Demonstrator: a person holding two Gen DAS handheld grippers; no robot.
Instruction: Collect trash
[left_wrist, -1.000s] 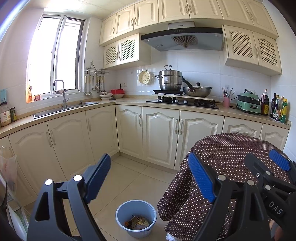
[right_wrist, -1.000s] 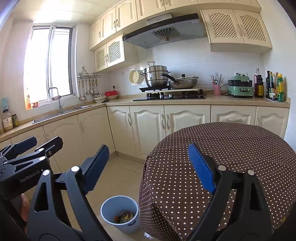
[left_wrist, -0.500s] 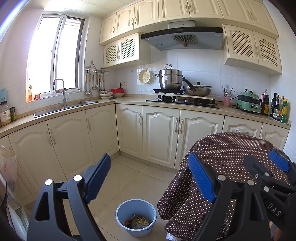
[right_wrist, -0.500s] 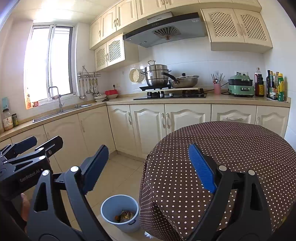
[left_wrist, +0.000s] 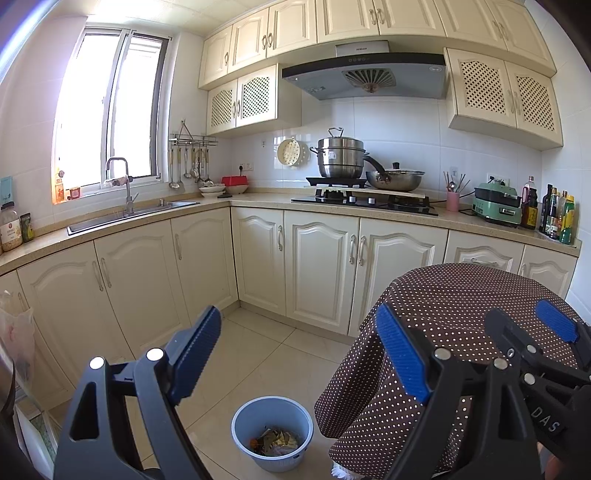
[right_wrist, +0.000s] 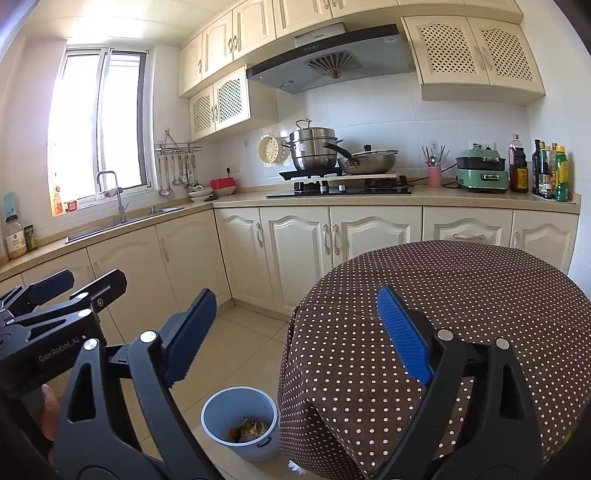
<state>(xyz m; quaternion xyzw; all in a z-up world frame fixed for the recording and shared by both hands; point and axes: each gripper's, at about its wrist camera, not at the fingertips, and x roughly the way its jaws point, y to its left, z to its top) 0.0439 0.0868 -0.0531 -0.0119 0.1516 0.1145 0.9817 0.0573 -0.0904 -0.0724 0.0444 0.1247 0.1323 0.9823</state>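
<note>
A light blue trash bin (left_wrist: 272, 432) stands on the tiled floor beside a round table, with scraps of trash (left_wrist: 275, 440) inside. It also shows in the right wrist view (right_wrist: 239, 421). My left gripper (left_wrist: 295, 350) is open and empty, held high above the floor and the bin. My right gripper (right_wrist: 291, 328) is open and empty, above the table's left edge. The right gripper also shows at the right of the left wrist view (left_wrist: 532, 339). The left gripper shows at the left of the right wrist view (right_wrist: 70, 291).
The round table (right_wrist: 461, 295) wears a brown polka-dot cloth. Cream cabinets (left_wrist: 317, 266) run along the back and left walls under a counter with a sink (left_wrist: 129, 212), stove with pots (left_wrist: 362, 177) and bottles (left_wrist: 557, 218). A plastic bag (left_wrist: 14, 339) hangs at far left.
Both views have risen and shifted very slightly. Both grippers stay open and empty.
</note>
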